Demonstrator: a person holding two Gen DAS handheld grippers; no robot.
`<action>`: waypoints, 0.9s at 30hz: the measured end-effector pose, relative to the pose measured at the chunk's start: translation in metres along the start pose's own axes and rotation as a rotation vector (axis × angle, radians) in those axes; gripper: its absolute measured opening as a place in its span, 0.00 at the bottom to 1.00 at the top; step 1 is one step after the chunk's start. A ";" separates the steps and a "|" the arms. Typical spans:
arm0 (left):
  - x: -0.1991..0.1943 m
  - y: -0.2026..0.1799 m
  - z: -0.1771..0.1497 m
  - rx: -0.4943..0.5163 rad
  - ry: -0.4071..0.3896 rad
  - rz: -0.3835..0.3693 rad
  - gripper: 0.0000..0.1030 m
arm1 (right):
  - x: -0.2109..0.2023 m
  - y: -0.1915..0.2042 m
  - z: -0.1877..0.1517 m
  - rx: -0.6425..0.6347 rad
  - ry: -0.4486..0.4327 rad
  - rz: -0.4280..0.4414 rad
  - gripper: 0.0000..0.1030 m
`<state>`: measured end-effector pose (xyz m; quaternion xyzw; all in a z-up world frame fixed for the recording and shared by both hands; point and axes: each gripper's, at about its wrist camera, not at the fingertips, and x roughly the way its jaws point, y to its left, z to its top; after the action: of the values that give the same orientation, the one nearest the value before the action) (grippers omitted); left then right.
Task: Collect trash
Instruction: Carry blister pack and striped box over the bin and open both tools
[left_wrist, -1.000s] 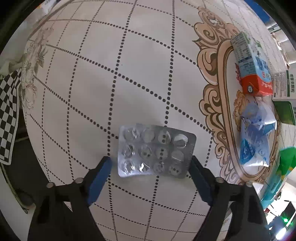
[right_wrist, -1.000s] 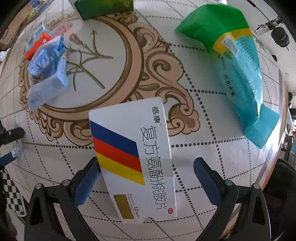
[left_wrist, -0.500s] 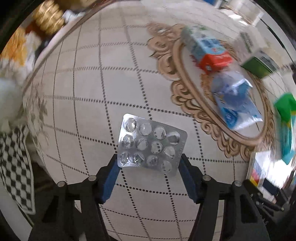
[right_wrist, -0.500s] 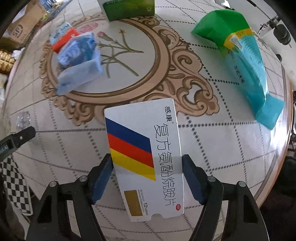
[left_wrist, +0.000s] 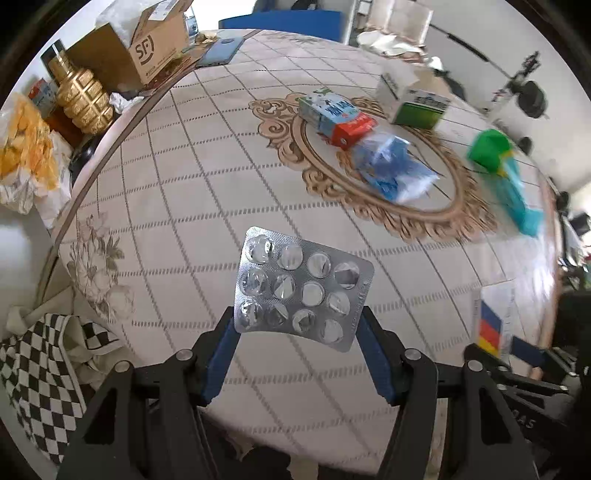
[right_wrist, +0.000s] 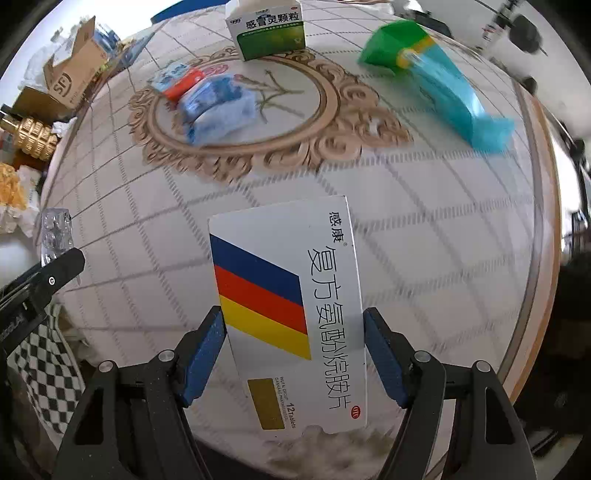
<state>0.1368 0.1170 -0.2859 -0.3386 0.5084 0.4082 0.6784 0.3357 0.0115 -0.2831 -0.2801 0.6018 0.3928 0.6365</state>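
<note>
My left gripper (left_wrist: 297, 349) is shut on a silver blister pack (left_wrist: 301, 290) and holds it above the round patterned table (left_wrist: 192, 206). My right gripper (right_wrist: 293, 349) is shut on a flat white medicine box (right_wrist: 291, 306) with blue, red and yellow stripes, lifted over the table's near edge. That box also shows at the right of the left wrist view (left_wrist: 493, 319). The blister pack shows at the left edge of the right wrist view (right_wrist: 55, 230).
On the table's medallion lie a blue and red carton (left_wrist: 336, 116), a crumpled blue plastic bag (left_wrist: 393, 168) and a green and white box (right_wrist: 267, 31). A green and teal pouch (right_wrist: 439, 77) lies to the right. A cardboard box (left_wrist: 136, 48) and gold bottle (left_wrist: 79, 96) stand beyond the far-left rim. A checkered cloth (left_wrist: 40, 365) hangs lower left.
Both grippers closed on their items and lifted them off the table, pulling back so more of the table shows.
</note>
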 end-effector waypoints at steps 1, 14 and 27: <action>-0.004 0.006 -0.009 0.009 -0.003 -0.021 0.59 | -0.003 0.008 -0.030 0.028 -0.006 0.017 0.74; 0.022 0.115 -0.170 -0.003 0.170 -0.145 0.59 | 0.076 0.096 -0.259 0.180 0.149 0.145 0.74; 0.313 0.168 -0.248 -0.152 0.457 -0.267 0.60 | 0.374 0.087 -0.340 0.326 0.310 0.092 0.74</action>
<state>-0.0698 0.0395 -0.6586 -0.5359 0.5670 0.2650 0.5667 0.0651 -0.1626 -0.6820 -0.2028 0.7600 0.2712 0.5547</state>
